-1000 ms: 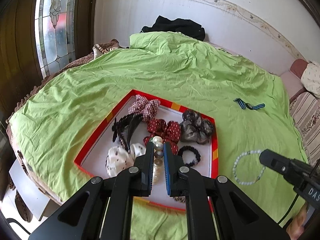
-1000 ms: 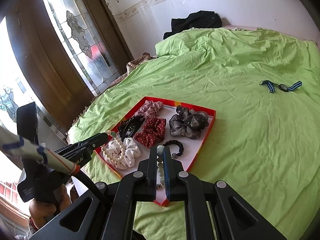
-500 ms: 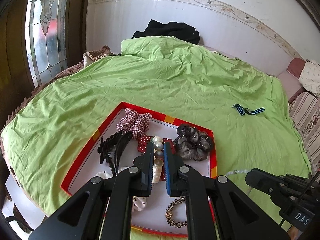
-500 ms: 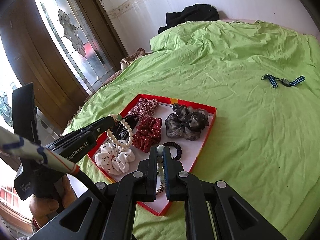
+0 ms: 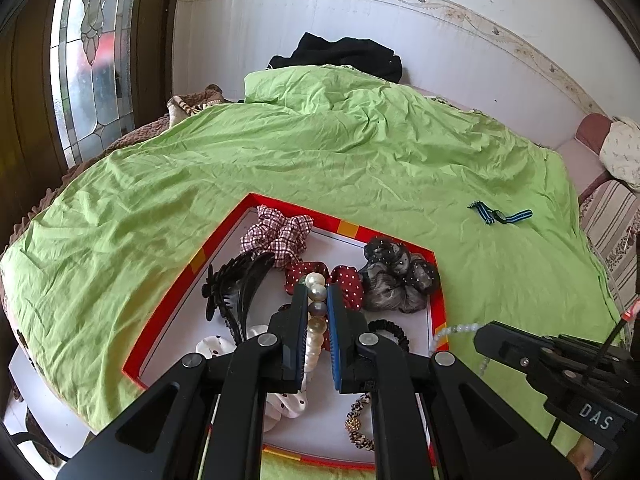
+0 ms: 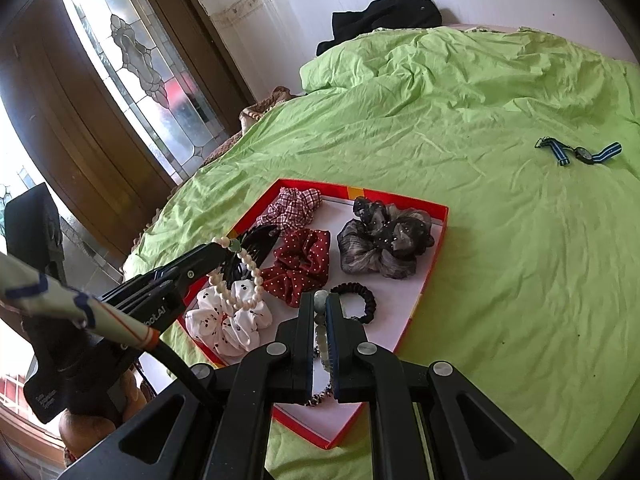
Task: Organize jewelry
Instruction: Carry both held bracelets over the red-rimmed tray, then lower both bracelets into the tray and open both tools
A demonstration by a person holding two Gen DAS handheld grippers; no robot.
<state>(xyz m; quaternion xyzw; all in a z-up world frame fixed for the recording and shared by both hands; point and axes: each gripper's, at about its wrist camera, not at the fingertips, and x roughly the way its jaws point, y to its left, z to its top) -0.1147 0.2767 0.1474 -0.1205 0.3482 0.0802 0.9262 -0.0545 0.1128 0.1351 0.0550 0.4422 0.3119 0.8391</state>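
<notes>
Left claw [image 5: 318, 292] clamped on a pearl bracelet [image 5: 316, 320], hanging over the red-rimmed tray [image 5: 176, 304] on the green bed [image 5: 320, 160]. Right claw [image 6: 319, 300] clamped on a pale bead bracelet [image 6: 320, 334] above the tray's near right part, beside a black hair tie [image 6: 366, 300].

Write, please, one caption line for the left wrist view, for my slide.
Left gripper shut on a pearl bracelet above the red-rimmed tray of scrunchies on a green bedsheet.

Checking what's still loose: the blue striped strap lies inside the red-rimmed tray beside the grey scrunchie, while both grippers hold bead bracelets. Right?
Not quite. The blue striped strap lies out on the green bedsheet, well apart from the red-rimmed tray; the right wrist view shows it. The rest holds: left gripper and right gripper each clamp a bead bracelet.
</notes>
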